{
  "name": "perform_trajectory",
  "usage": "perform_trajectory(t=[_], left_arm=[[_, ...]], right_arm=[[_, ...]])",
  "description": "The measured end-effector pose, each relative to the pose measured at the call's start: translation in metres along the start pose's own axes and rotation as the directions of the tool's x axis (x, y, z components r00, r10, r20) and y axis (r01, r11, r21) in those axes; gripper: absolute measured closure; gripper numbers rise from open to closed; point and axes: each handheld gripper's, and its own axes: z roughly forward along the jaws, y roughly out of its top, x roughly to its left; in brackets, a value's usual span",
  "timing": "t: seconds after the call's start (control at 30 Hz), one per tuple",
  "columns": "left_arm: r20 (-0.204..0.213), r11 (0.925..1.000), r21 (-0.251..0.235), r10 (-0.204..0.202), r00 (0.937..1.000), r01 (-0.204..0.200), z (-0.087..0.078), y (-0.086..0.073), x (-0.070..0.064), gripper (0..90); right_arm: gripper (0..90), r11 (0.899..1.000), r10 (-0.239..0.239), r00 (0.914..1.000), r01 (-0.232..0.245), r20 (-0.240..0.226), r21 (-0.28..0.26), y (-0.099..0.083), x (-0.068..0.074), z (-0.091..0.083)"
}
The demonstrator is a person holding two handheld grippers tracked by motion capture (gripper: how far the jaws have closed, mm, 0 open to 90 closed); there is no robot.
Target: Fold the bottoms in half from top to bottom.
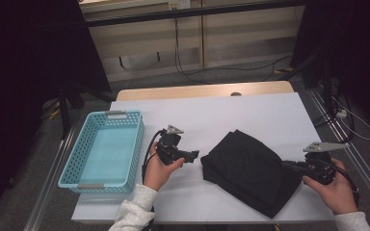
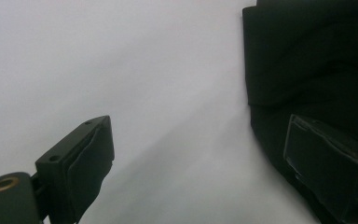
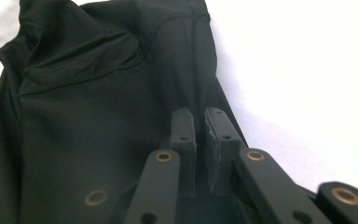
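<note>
On the white-covered bench (image 1: 250, 110) a folded black garment (image 1: 248, 168) lies right of centre. The left hand-held gripper (image 1: 192, 156) points at its left edge, just beside it. The right hand-held gripper (image 1: 289, 165) meets the garment's right edge. A light blue perforated basket (image 1: 107, 126) sits at the bench's left side.

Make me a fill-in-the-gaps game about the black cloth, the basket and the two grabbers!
1. The folded cloth on the white table is ____ in colour.
2. The light blue basket stands at the table's ____ side in the high view.
3. The left gripper has its jaws wide ____.
4. The right gripper has its jaws nearly ____ over the cloth's edge.

Missing words: black; left; open; shut
</note>
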Motion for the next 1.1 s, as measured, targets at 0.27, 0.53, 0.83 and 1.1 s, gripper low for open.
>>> perform_trajectory(t=[0.27, 0.53, 0.83, 1.1], left_arm=[[0.005, 1.0, 0.002, 0.002, 1.0, -0.002, -0.001, 0.001, -0.001, 8.5], [0.001, 1.0, 0.003, 0.009, 1.0, -0.009, 0.002, 0.0, -0.003, 8.5], [0.001, 1.0, 0.008, 0.004, 1.0, -0.004, 0.002, -0.001, -0.002, 8.6], [0.0, 0.9997, 0.023, 0.012, 0.9999, -0.012, 0.003, -0.003, -0.002, 8.5]], right_arm=[[82.8, 0.999, 0.02, 0.9994, -0.022, 0.028, 0.042, -0.011, -0.004, -0.007], [81.6, 0.996, 0.003, 0.9982, -0.009, 0.061, 0.09, -0.018, -0.003, 0.002], [68.4, 0.997, 0.042, 0.9976, -0.046, 0.054, 0.066, -0.02, -0.006, 0.009], [82.4, 0.998, 0.047, 0.9988, -0.047, 0.014, 0.05, -0.012, -0.002, 0.013]])
